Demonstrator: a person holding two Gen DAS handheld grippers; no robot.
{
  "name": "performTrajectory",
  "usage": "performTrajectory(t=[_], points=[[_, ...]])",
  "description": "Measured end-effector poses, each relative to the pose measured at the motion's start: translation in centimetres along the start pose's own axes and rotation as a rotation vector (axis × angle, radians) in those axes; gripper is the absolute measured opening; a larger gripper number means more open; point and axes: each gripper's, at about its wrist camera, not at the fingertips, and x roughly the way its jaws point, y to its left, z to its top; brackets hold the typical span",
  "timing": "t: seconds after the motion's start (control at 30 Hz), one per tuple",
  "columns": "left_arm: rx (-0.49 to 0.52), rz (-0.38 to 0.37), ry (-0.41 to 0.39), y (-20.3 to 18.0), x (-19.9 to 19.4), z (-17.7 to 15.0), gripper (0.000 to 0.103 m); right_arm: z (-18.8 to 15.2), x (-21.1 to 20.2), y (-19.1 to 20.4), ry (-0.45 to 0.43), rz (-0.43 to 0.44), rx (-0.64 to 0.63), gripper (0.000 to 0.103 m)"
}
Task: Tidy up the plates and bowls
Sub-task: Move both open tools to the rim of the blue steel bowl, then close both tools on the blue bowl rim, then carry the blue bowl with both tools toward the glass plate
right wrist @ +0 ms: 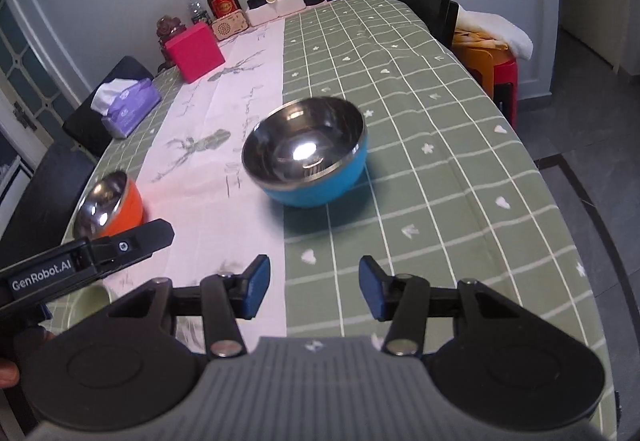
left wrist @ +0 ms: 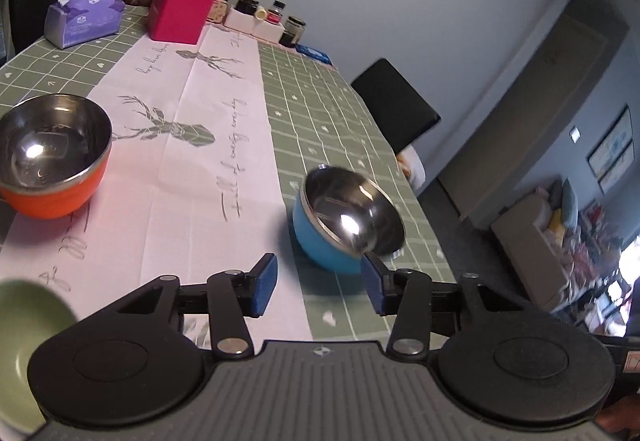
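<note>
Reaching, both jaws apart and empty, right gripper (right wrist: 313, 287) toward blue bowl (right wrist: 320, 185) mid-table, left gripper (left wrist: 322, 291) toward orange bowl (left wrist: 56, 197) nearer left edge, pinching rims squarely.

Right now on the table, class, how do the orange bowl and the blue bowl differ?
The orange bowl has an orange outer wall; the blue bowl has a blue one. The orange bowl stands on the pale runner near the table's left edge; the blue bowl straddles the runner's edge and the green checked cloth. Both are empty, upright, with shiny steel insides.
</note>
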Motion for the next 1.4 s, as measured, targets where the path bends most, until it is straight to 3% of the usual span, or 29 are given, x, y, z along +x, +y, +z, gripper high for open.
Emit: performTrajectory(t=[0.27,0.47,0.73,0.87,1.1,1.4], points=[[-0.120,-0.034,-0.029,1.6,3.5,2.8,0.062,4.1,3.7,-1.4,-0.027,-0.009,0.122,0.049],[-0.131,0.001,0.001,1.0,6.7,3.1,0.062,4.9,6.2,-2.1,-0.009,-0.002,0.178,0.049],[-0.140,0.038,0.048,0.7,10.2,1.8,0.061,5.0,8.7,-3.2,0.023,-0.021,0.234,0.035],[-0.109,0.033,0.088,0.2,10.9,1.4,0.029,4.9,8.8,-3.2,0.022,0.003,0.240,0.024],[-0.057,0.078,0.093,-0.9,9.3,0.6,0.026,4.4,7.9,-3.1,0.036,0.004,0.257,0.018],[-0.036,0.119,0.084,-2.1,3.8,-1.0,0.026,2.1,3.5,-1.4,0.045,0.041,0.221,0.017]])
